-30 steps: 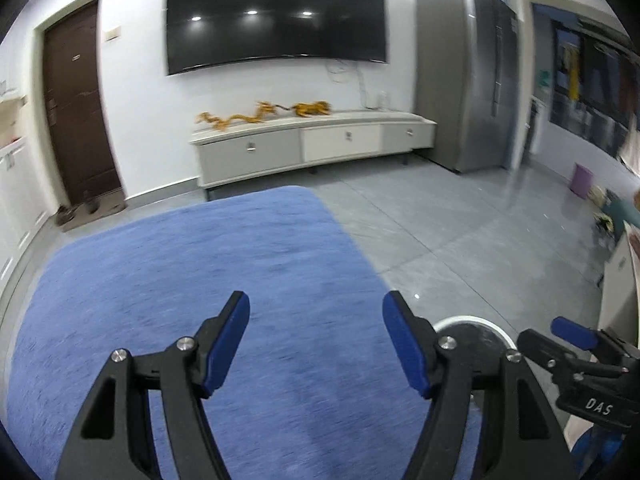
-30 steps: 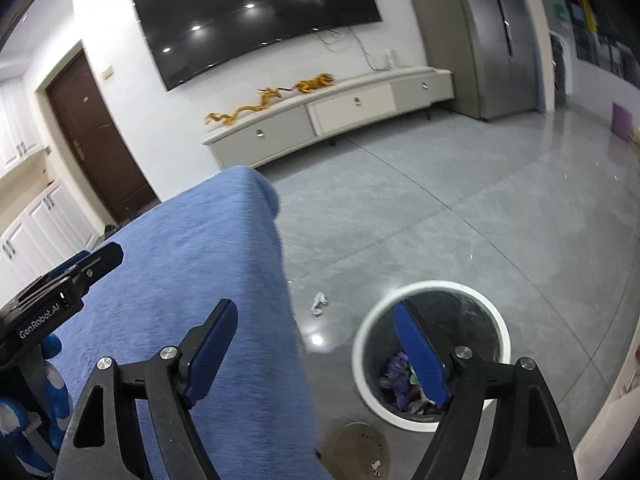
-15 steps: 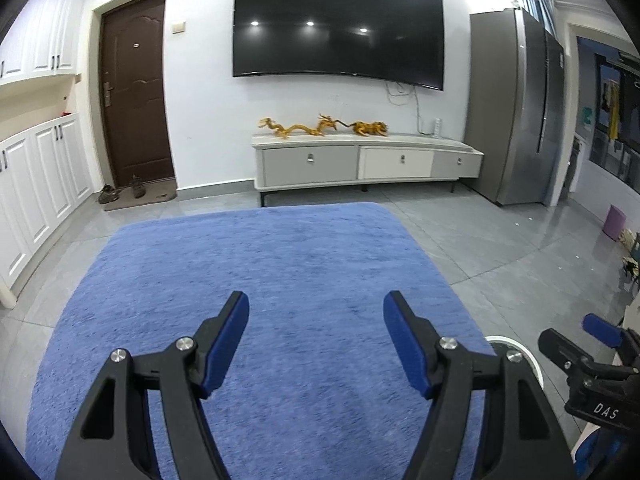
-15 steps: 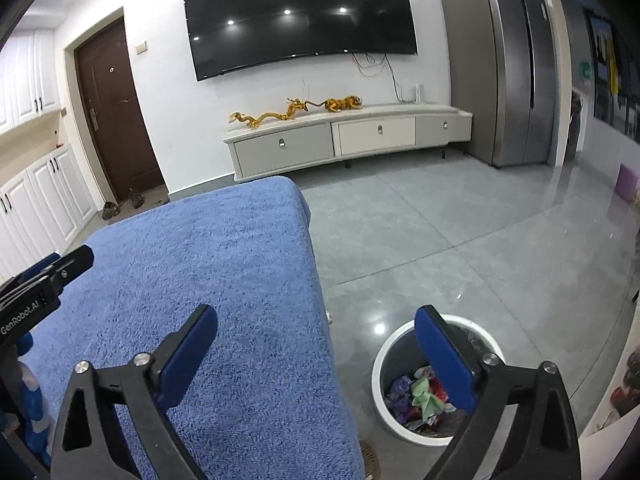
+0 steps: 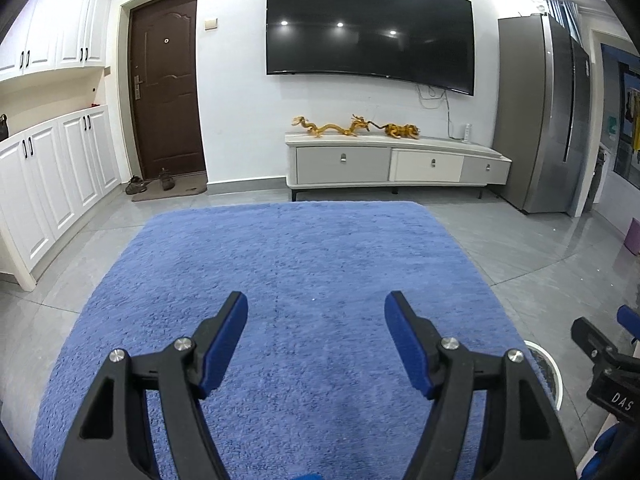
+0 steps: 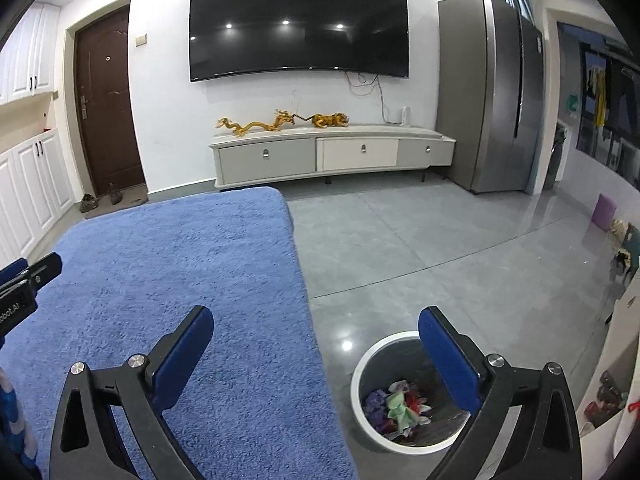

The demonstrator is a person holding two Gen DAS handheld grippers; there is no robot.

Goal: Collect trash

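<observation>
A round trash bin with a white rim (image 6: 359,364) stands on the grey floor beside the blue rug (image 6: 180,264). Crumpled colourful trash (image 6: 396,404) lies inside it. My right gripper (image 6: 316,320) hangs above the rug's right edge and the bin, jaws spread wide with nothing between them. My left gripper (image 5: 316,312) is over the middle of the blue rug (image 5: 300,248), open and empty. In the left wrist view only a sliver of the bin's rim (image 5: 554,376) shows, beside the right gripper's body (image 5: 608,364). No loose trash shows on the rug.
A low TV cabinet (image 5: 396,164) with golden figurines stands against the far wall under a wall-mounted TV (image 5: 368,28). A tall grey fridge (image 6: 492,96) is at the right, a brown door (image 5: 166,84) and white cupboards (image 5: 52,172) at the left. A purple container (image 6: 604,210) sits far right.
Both views have swung and levelled, so the rug now lies squarely ahead. The right jaws have spread much wider. The small scrap on the floor by the rug has left view.
</observation>
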